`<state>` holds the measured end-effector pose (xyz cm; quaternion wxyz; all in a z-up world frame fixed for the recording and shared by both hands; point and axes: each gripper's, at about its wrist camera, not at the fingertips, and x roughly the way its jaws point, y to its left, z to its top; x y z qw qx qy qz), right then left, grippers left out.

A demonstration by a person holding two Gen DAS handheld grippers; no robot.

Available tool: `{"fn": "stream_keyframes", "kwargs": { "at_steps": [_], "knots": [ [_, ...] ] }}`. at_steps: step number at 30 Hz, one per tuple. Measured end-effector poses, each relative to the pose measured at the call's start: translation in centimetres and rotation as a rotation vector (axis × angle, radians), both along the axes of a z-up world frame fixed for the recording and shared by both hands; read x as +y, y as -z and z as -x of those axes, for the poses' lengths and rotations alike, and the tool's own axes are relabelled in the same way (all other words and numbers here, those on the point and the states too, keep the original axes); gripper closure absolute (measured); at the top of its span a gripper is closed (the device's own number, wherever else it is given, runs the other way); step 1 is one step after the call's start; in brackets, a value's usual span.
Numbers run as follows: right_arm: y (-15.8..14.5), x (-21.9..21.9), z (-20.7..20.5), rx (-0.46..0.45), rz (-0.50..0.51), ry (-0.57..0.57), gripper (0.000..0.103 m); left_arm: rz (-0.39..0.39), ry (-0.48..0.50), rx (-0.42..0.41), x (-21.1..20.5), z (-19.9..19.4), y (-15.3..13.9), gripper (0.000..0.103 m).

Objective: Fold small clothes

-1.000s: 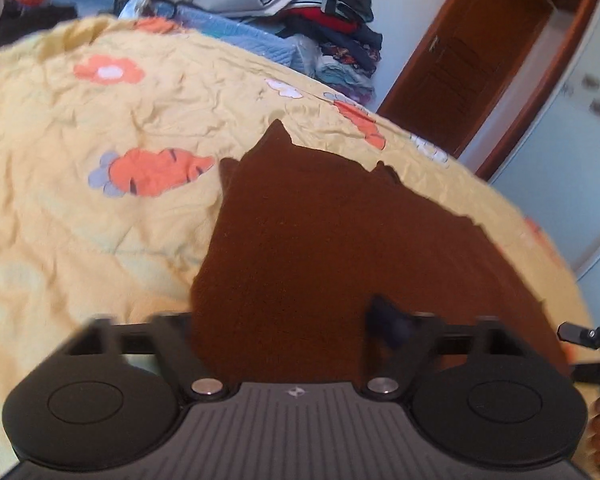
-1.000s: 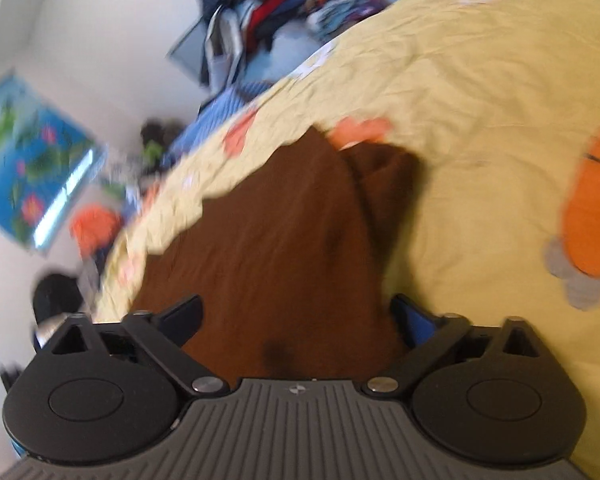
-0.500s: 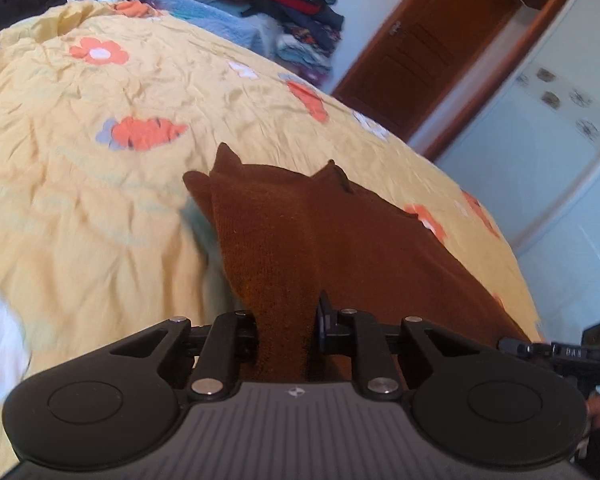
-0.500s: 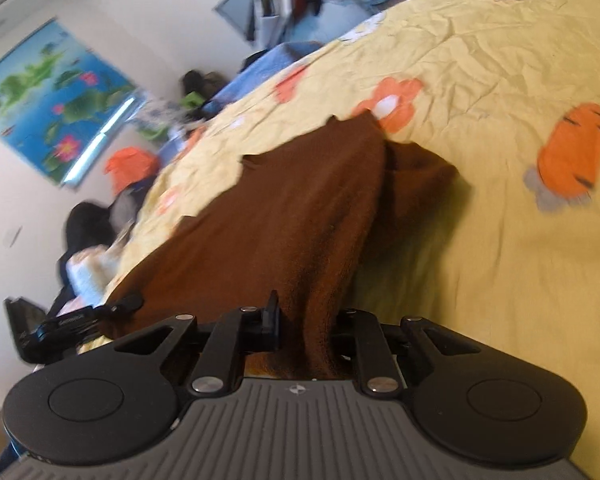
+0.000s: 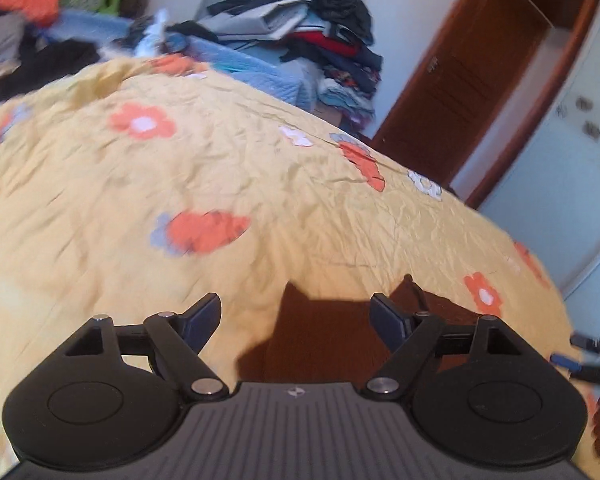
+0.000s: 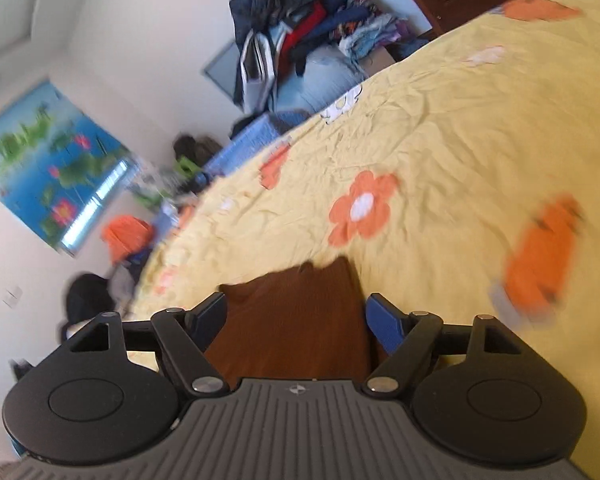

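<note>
- The left gripper (image 5: 296, 312) has its jaws opening, wide apart, nothing pinched.
- The right gripper (image 6: 296, 312) likewise.
- The brown knitted garment (image 5: 332, 340) lies on the yellow flowered bedsheet (image 5: 260, 184), seemingly folded, though blurred.

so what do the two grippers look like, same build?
Same build. Left gripper: ribbed grey body with a small logo, two round black discs, black link arms with silver pivot pins, dark blue fingers. Right gripper matches, its fingers brighter blue.
</note>
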<state>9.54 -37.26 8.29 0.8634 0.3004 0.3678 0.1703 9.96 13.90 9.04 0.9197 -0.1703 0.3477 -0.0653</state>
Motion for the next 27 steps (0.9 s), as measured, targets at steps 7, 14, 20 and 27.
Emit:
{"fn": "stream_keyframes", "kwargs": {
  "at_steps": [7,14,20,27],
  "knots": [
    [4.1,5.7,-5.6,0.109,0.218,-0.131,0.081,-0.237,0.127,0.115,-7.0,-5.4,4.6,0.083],
    [0.2,2.4,-2.5,-0.049,0.145,-0.047,0.087,-0.317,0.157,-0.084,-8.7,-4.9,0.0,0.096],
    [4.3,1.0,-3.9,0.048,0.196,0.045,0.088,-0.504,0.199,-0.094,-12.7,-8.8,2.6,0.096],
    [0.3,2.0,0.2,-0.075,0.195,0.123,0.049,-0.434,0.098,-0.152,-12.1,-4.3,2.0,0.088]
  ]
}}
